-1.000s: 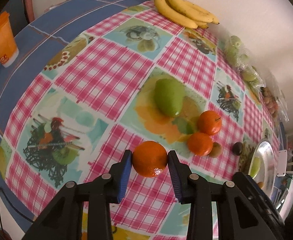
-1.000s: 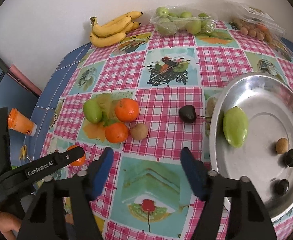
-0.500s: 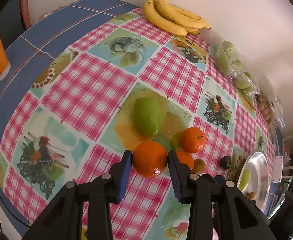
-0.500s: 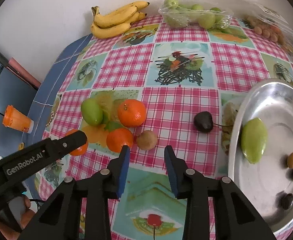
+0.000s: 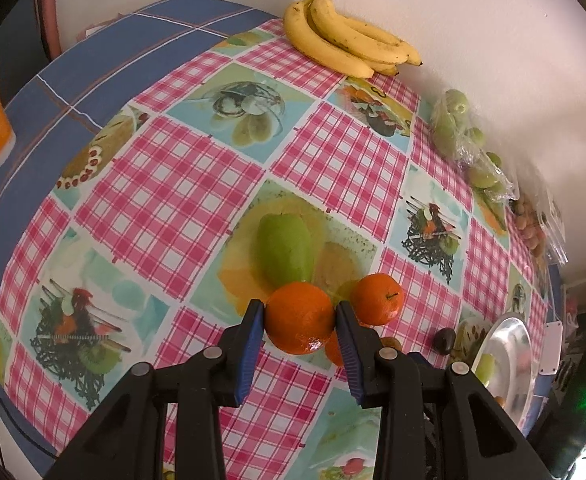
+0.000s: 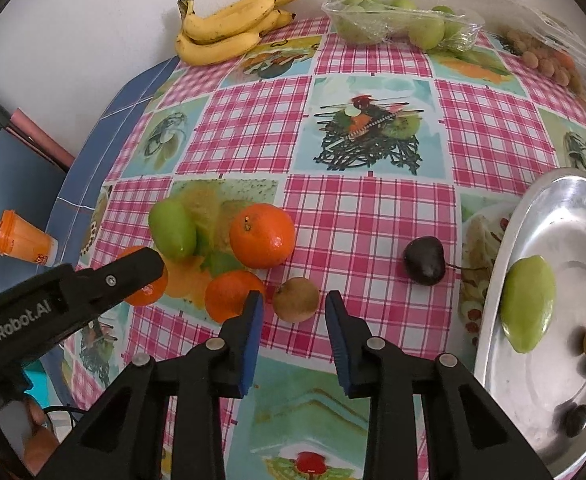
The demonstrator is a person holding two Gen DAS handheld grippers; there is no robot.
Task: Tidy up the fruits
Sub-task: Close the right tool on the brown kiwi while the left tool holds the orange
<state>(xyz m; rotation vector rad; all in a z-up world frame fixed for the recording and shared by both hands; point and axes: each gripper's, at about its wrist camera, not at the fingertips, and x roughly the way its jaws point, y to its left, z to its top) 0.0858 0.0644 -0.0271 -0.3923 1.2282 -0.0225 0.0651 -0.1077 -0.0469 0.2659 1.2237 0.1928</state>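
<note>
My left gripper (image 5: 299, 330) is shut on an orange (image 5: 299, 318) and holds it just above the checked tablecloth, next to a green mango (image 5: 287, 250) and two more oranges (image 5: 377, 299). In the right wrist view the left gripper (image 6: 141, 276) carries that orange (image 6: 147, 294) beside the green mango (image 6: 172, 230). My right gripper (image 6: 293, 322) is open, its jaws either side of a small brown fruit (image 6: 296, 299), not touching it. An orange (image 6: 261, 235) and another (image 6: 231, 294) lie close by. A dark plum (image 6: 423, 260) lies to the right.
A silver tray (image 6: 573, 216) at the right holds a green mango (image 6: 528, 308) and several small fruits. Bananas (image 6: 229, 26), bagged green fruit (image 6: 397, 24) and a bag of small brown fruit (image 6: 545, 56) line the wall. An orange cup (image 6: 23, 240) stands at the left edge.
My left gripper has carried its orange toward the fruit cluster. My right gripper has narrowed from wide open, moved closer to the table and now frames the small brown fruit.
</note>
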